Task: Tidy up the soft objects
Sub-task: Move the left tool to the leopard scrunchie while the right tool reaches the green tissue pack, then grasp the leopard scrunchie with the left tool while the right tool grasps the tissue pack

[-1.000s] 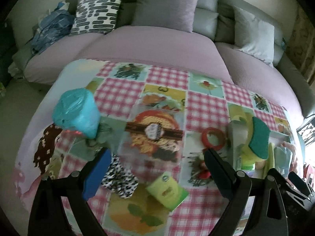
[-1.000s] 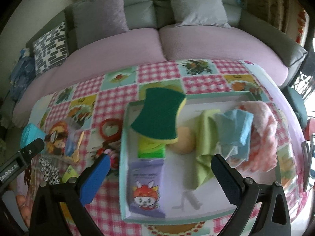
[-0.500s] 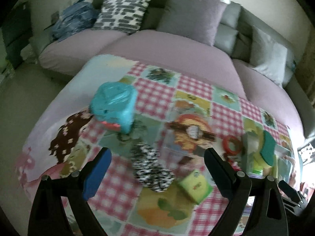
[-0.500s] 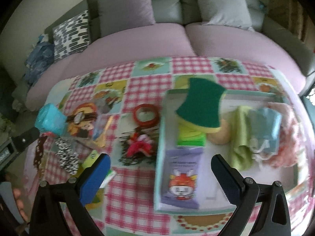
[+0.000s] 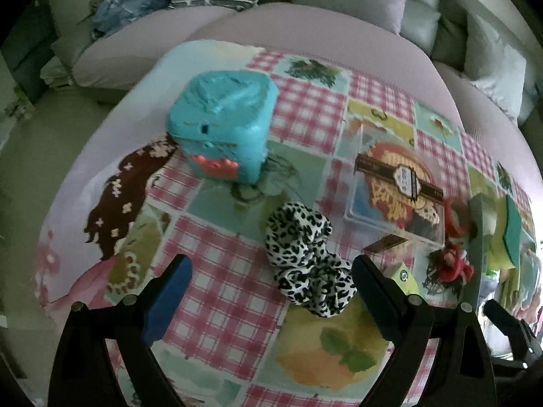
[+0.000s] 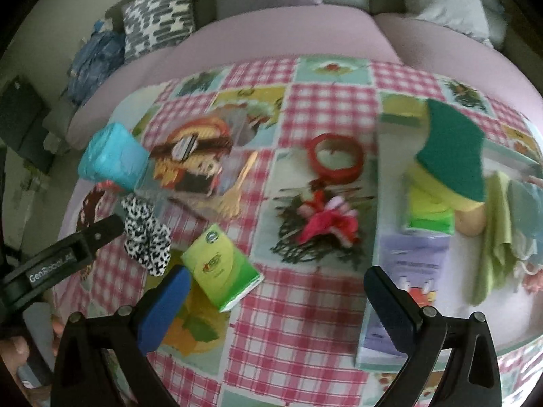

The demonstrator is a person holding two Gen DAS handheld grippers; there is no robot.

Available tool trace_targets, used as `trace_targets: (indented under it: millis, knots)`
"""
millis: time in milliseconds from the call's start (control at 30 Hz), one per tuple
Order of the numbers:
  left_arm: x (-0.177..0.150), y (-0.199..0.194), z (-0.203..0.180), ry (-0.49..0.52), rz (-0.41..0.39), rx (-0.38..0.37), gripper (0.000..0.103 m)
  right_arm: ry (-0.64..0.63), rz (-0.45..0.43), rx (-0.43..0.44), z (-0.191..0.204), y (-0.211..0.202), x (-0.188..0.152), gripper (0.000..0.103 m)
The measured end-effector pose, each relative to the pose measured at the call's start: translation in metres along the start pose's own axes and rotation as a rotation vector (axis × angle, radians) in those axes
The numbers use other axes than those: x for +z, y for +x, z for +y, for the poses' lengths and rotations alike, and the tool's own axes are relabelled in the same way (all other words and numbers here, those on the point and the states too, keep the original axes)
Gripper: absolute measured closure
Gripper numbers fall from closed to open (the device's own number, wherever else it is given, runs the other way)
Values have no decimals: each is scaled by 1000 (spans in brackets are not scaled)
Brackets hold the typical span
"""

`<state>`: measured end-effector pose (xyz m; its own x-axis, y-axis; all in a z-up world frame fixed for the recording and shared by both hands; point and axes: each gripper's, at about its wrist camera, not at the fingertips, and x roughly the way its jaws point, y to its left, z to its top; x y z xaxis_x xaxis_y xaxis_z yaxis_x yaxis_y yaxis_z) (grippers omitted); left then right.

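A black-and-white leopard scrunchie lies on the patchwork tablecloth, just ahead of my open, empty left gripper, toward its right finger. It also shows in the right wrist view, beside the left gripper's finger. My right gripper is open and empty above the cloth. A green tissue pack lies by its left finger. A red-pink hair tie lies further ahead. The pale tray at the right holds a green sponge, cloths and a purple packet.
A teal box stands at the table's far left. A clear flat case and a red tape ring lie mid-table. A lilac sofa with cushions curves behind the table.
My left gripper swung left and closed in on the scrunchie, which now lies between its fingers' line. My right gripper shifted left, off the tray and over the tissue pack area.
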<state>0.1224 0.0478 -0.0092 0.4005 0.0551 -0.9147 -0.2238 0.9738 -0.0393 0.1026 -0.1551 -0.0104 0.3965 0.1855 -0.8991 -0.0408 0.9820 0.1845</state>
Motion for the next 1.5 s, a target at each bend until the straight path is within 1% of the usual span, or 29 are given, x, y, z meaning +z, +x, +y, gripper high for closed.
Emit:
trace_targets:
  millis: [200,367,533,667,767,1000,1133,1233,1300,1500]
  knots:
    - [-2,20,-1,8,64,-6,8,-46,62,9,19,25,-5,0]
    - [-2,26,2,-2,76,-10,8,-81,96,-2,31,40,-8,0]
    - [-2,30,3,3,85,-22,8,-119,106,-18,44,52,-10,0]
    - [0,33,1,11,92,-20,8,-160,100,-48,54,60,-11,0]
    - [1,35,0,15,93,-15,8,-161,102,-33,56,64,-12,0]
    - [1,38,1,12,99,-14,8,-197,108,-34,66,79,-9,0]
    - [2,38,0,15,99,-16,8,-222,97,-51,73,83,-10,0]
    - [2,38,0,16,101,-15,8,-220,93,-68,71,85,-11,1]
    - [2,38,-1,17,100,-16,8,-210,91,-77,66,84,-9,2]
    - [2,40,-6,25,105,-33,8,-186,81,-49,61,81,-5,10]
